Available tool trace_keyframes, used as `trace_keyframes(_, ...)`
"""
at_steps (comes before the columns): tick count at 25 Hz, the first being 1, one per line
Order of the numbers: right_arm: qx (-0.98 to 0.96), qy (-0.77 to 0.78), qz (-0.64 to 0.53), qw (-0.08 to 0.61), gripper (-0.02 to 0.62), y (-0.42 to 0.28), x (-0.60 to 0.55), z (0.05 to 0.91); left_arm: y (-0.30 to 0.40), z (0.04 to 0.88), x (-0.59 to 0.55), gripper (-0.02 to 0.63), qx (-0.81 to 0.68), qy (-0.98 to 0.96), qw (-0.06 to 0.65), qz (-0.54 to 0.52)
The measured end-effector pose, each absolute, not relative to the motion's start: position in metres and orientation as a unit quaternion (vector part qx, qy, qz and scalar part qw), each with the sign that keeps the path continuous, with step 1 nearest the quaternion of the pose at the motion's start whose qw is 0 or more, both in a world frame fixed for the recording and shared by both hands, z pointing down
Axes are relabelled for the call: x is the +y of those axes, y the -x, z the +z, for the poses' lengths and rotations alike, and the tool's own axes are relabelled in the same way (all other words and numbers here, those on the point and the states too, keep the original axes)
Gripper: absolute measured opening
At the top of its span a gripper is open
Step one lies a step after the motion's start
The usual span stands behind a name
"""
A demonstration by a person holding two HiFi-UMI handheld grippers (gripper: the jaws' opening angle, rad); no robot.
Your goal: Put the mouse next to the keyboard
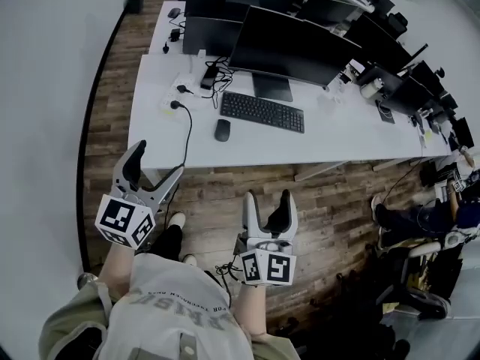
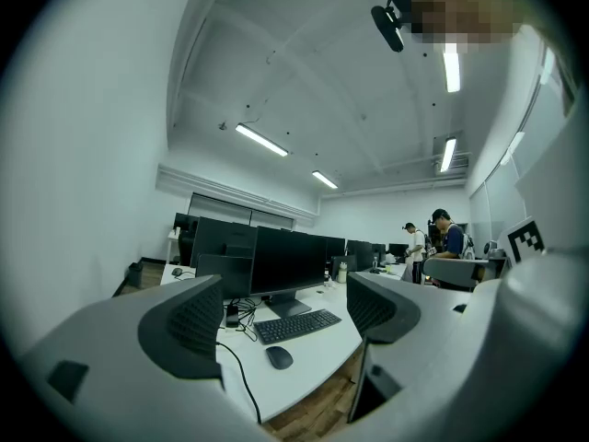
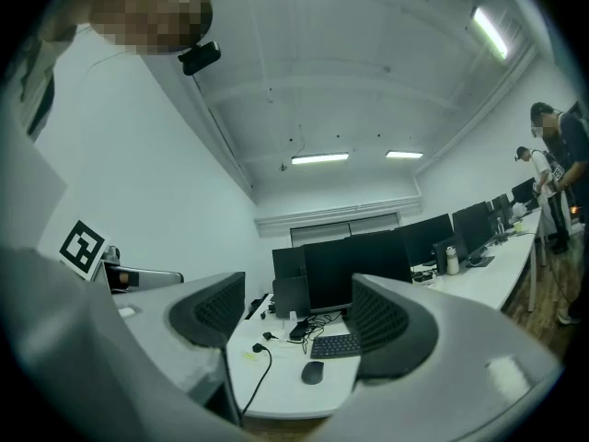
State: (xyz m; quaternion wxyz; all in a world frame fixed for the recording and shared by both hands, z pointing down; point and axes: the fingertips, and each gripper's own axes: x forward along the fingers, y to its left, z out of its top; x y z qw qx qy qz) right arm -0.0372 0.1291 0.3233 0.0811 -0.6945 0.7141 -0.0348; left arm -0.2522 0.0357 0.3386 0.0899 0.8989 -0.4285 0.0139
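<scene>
Task barely begun: the mouse point(image 1: 222, 130) is seen untouched on the desk point(image 1: 337, 137), well ahead of both pairs of fingers, near the left end of the keyboard point(image 1: 262, 112) but apart from it. Reach, pickup and placing are judged left to do. The left gripper point(image 1: 156, 163) is held with fingers point(image 2: 189, 325) spread wide and nothing between them. The right gripper point(image 1: 268, 201) is likewise wide apart and empty.
</scene>
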Motion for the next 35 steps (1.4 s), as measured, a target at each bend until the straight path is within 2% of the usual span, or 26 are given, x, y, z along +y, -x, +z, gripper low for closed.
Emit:
trace_keyframes(14, 0.696, 0.713, -0.075, 0.034, 0.354, 0.047, -0.033, 0.361, 0.244, 0.353, -0.115, 0.403, -0.390, -0.914, 0.106, 0.030)
trace_keyframes(24, 0.710, 0.682, -0.170, -0.048, 0.354, 0.050, -0.122, 0.474, 0.222, 0.388, -0.158, 0.403, -0.401, -0.904, 0.137, 0.050)
trace_keyframes(35, 0.707, 0.629, -0.278, -0.162, 0.354, 0.051, -0.181, 0.616, 0.199, 0.400, -0.196, 0.403, -0.441, -0.883, 0.135, 0.086)
